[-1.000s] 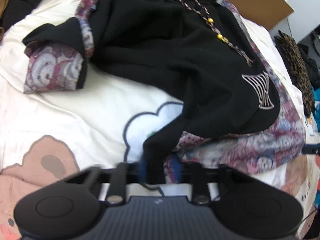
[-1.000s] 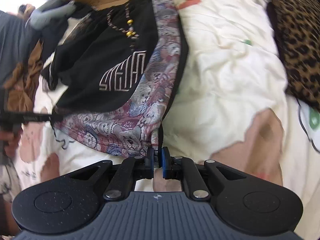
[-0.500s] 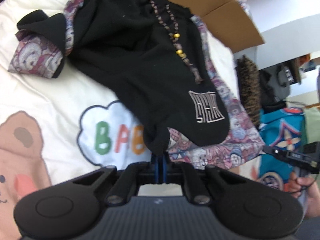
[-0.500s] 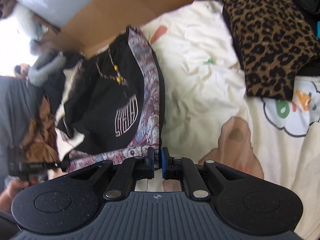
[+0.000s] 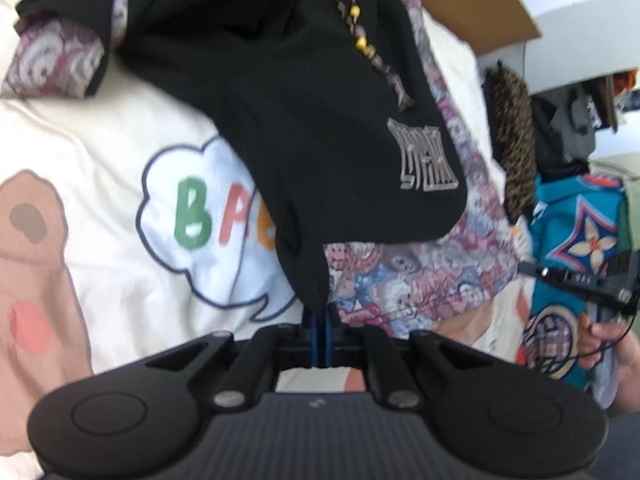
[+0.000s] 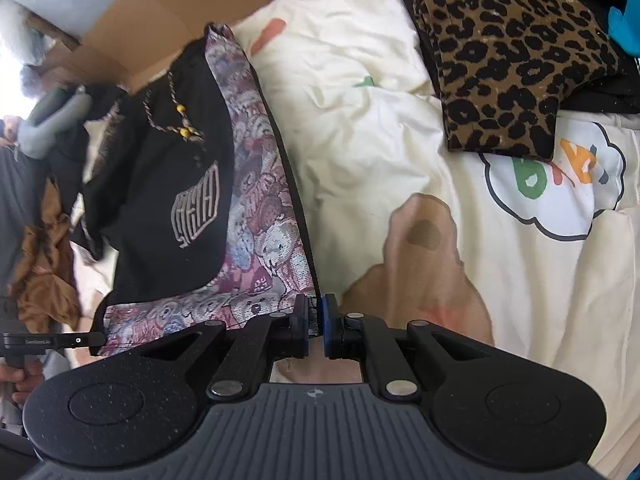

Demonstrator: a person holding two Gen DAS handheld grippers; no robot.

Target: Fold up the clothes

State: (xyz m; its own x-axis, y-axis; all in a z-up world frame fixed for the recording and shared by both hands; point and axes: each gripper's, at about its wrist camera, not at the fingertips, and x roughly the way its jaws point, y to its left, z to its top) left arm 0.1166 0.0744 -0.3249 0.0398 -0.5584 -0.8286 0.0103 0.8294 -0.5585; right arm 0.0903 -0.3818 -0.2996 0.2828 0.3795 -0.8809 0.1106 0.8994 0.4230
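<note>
Pinching black hem of shorts [image 5: 320, 128], left gripper [image 5: 320, 334] fingers clamped narrow, fabric rising toward top centre of frame. Right gripper [image 6: 316, 320] fingers closed on patterned hem corner; shorts [image 6: 188, 208] spread up-left over bed sheet [image 6: 400, 140]. Leopard cushion [image 6: 508, 48] upper right.

A cream cartoon-print bedsheet [image 6: 400, 152] carries black patterned shorts [image 6: 168, 184] and, apparently, a leopard-print garment [image 6: 504, 52].

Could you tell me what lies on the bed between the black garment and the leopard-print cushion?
In the right wrist view, only rumpled cream bedsheet lies between the black garment and the leopard-print cushion; nothing else sits on that stretch.
</note>
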